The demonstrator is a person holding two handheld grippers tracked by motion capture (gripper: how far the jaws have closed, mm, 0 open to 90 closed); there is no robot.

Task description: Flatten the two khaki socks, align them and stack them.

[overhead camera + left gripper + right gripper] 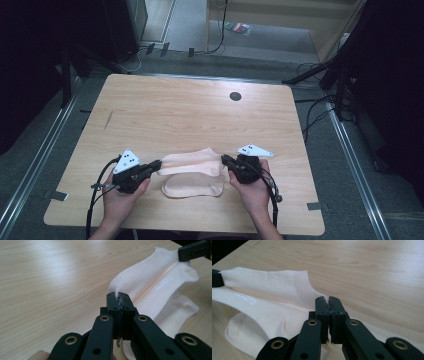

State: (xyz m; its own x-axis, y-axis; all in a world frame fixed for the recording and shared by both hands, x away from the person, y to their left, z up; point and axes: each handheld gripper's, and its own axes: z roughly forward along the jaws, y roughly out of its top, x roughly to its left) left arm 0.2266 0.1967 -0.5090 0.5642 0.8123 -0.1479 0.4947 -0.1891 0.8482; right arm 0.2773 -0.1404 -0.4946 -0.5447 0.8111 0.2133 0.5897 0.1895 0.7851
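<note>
High view first: two pale socks near the front middle of the wooden counter point(200, 105). Upper sock point(192, 163) stretched between both hands, lower sock point(192, 186) lying flat just beneath it, partly overlapped. Left claw point(158, 163) at the upper sock's left end, right claw point(223, 159) at its right end, a hand behind each. Looks like a stretch-and-lay step, possibly pairing one sock over the other. To do it well: keep both ends level, hold even tension so nothing slips, line the edges up over the lower sock before lowering.

Over to the left gripper view: left claw point(119, 298) pressed together on a thin pinch of the upper sock point(155, 282), fabric bunching right at the tips. Small white lettering visible along the fabric, plus a fold ridge running down its length, neither of which reads from above. Right claw point(186, 253) at the far end, top right corner, gripping the opposite edge. Lower sock point(178, 311) peeking out below.

Now the right gripper view: right claw point(328, 302) clamped on the upper sock point(267, 287) just beside the ribbed cuff, a texture detail missing elsewhere. Left claw point(215, 278) a dark nub at the far left end. Lower sock point(244, 333) below, open end toward the camera. Grip shallow on both sides by the look of it, so a slow, gentle pull seems wise.
</note>
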